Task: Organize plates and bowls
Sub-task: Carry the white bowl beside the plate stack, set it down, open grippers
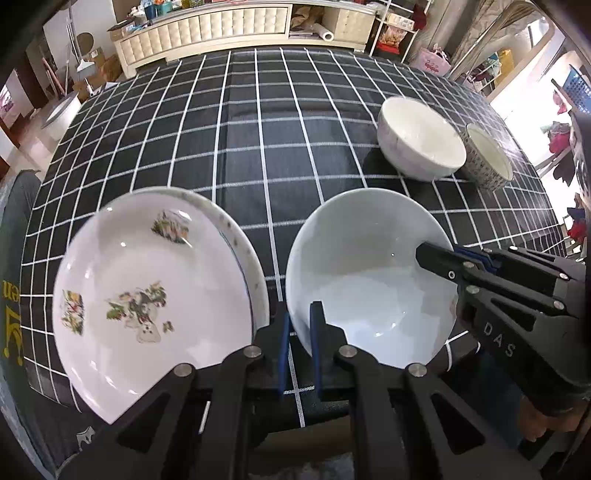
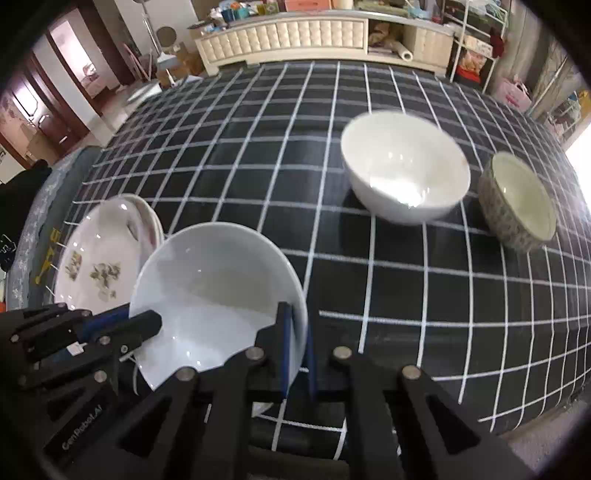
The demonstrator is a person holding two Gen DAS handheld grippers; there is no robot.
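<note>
A plain white deep plate (image 1: 369, 280) (image 2: 218, 288) is held between both grippers over the checked cloth. My left gripper (image 1: 299, 317) (image 2: 147, 325) is shut on the plate's near-left rim. My right gripper (image 2: 297, 328) (image 1: 428, 254) is shut on its right rim. To the plate's left lies a floral plate (image 1: 147, 288) (image 2: 96, 258) stacked on another plate (image 1: 240, 240). Farther right stand a white bowl (image 1: 421, 140) (image 2: 402, 166) and a smaller patterned bowl (image 1: 487, 158) (image 2: 517, 199), side by side.
The table (image 1: 258, 147) (image 2: 406, 295) wears a black cloth with white grid lines. Beyond its far edge stands a cream cabinet (image 1: 221, 29) with clutter on top. A hand (image 1: 546, 417) holds the right gripper's handle.
</note>
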